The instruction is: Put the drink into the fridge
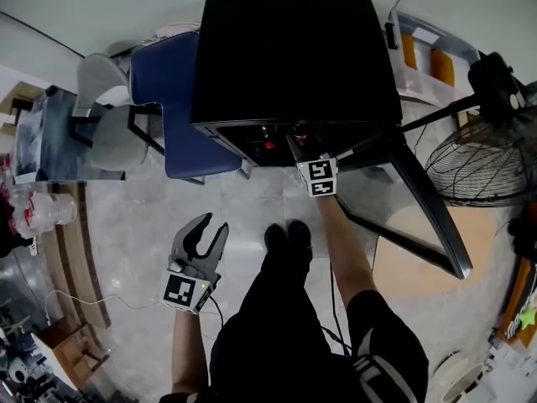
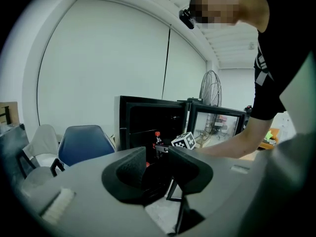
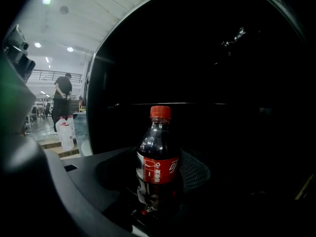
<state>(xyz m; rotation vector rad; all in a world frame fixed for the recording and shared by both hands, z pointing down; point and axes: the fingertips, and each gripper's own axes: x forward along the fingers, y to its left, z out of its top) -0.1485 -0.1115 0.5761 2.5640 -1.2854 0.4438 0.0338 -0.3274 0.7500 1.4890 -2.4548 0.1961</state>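
Dim fridge (image 3: 222, 83) interior, fisheye-warped edges

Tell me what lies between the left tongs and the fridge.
Only bare floor, as the head view shows; the left tongs stand short of the fridge.

The black fridge (image 1: 294, 49) stands with its door (image 1: 424, 217) swung open to the right. The right tongs (image 1: 318, 177) show only their marker cube, at the fridge's open front. The left tongs (image 1: 211, 227) hang over the floor (image 1: 126, 250), jaws apart and empty, near the person's black shoes (image 1: 288, 240). A blue chair (image 1: 164, 91) stands just left of the fridge.
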